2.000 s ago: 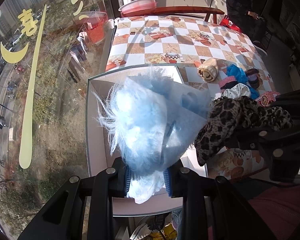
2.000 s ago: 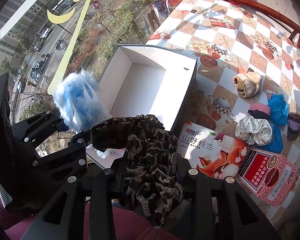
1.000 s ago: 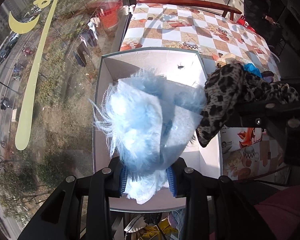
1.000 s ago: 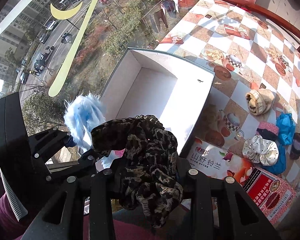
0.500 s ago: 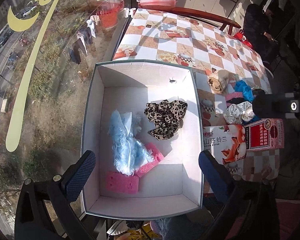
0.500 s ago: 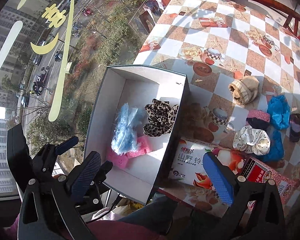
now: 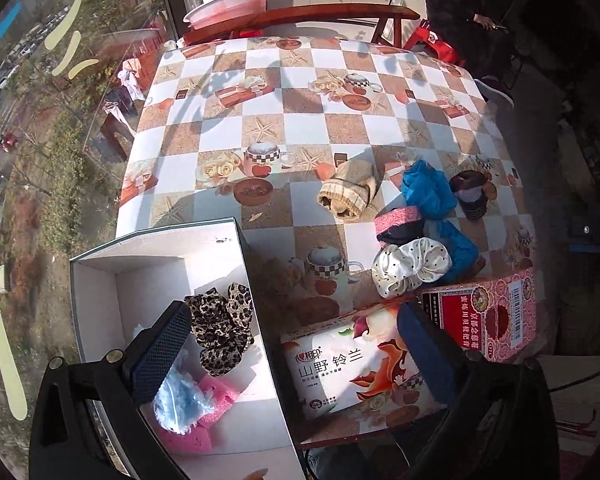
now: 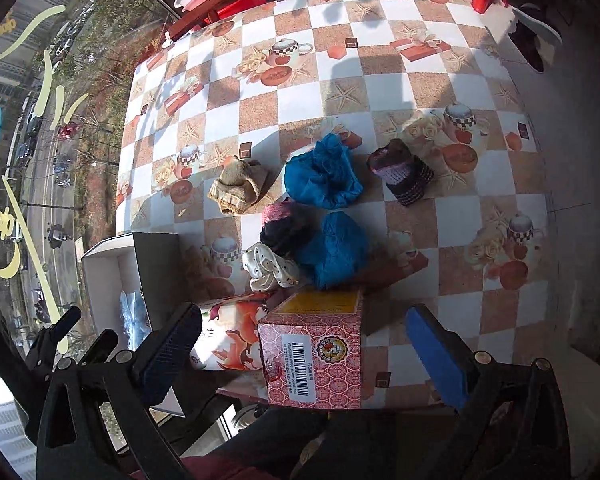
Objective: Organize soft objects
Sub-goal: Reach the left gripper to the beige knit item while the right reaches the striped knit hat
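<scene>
A white open box (image 7: 236,248) stands at the table's near left edge. In it lie a leopard-print scrunchie (image 7: 220,328), a light blue fluffy piece (image 7: 180,400) and pink sponges (image 7: 216,394). On the table lie a beige knit roll (image 7: 348,194), blue cloths (image 8: 320,172), a pink and black piece (image 8: 280,220), a white dotted scrunchie (image 8: 270,270) and a dark knit cup (image 8: 404,178). My left gripper (image 7: 296,348) is open and empty above the box's right wall. My right gripper (image 8: 304,344) is open and empty above the pink carton.
A white printed carton (image 7: 352,372) and a pink carton (image 8: 316,348) lie at the table's near edge. A window runs along the left. A red chair back (image 7: 320,14) and a pink basin (image 7: 228,4) stand beyond the far edge.
Both grippers let go of the blue fluffy piece and the leopard scrunchie, which now lie in the box. Both then swung right, towards the items on the table.
</scene>
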`<action>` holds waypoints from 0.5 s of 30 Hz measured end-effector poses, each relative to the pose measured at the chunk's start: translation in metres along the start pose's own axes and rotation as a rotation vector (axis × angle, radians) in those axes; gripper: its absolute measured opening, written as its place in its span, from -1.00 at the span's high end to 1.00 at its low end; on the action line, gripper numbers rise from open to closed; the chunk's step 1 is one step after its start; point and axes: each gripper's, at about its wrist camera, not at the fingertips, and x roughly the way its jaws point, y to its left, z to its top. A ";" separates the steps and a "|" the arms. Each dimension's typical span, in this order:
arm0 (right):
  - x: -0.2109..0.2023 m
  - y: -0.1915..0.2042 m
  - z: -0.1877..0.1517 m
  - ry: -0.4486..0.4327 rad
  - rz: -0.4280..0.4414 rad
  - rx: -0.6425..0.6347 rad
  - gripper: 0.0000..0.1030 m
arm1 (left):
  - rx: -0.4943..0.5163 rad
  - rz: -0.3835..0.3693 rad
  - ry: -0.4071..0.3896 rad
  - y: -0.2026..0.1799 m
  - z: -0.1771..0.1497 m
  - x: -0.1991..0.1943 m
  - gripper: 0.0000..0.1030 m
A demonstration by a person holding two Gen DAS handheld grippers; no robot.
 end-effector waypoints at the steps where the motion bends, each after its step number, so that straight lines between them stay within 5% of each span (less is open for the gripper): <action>1: 0.005 -0.015 0.000 0.015 -0.010 0.027 -1.00 | 0.006 -0.003 0.014 -0.007 0.010 0.009 -0.99; 7: 0.047 -0.074 -0.001 0.135 -0.051 0.089 -0.99 | 0.057 0.071 0.081 -0.040 0.060 0.067 -0.99; 15: 0.100 -0.089 0.041 0.210 -0.111 0.009 -0.99 | 0.070 0.124 0.178 -0.059 0.093 0.134 -0.99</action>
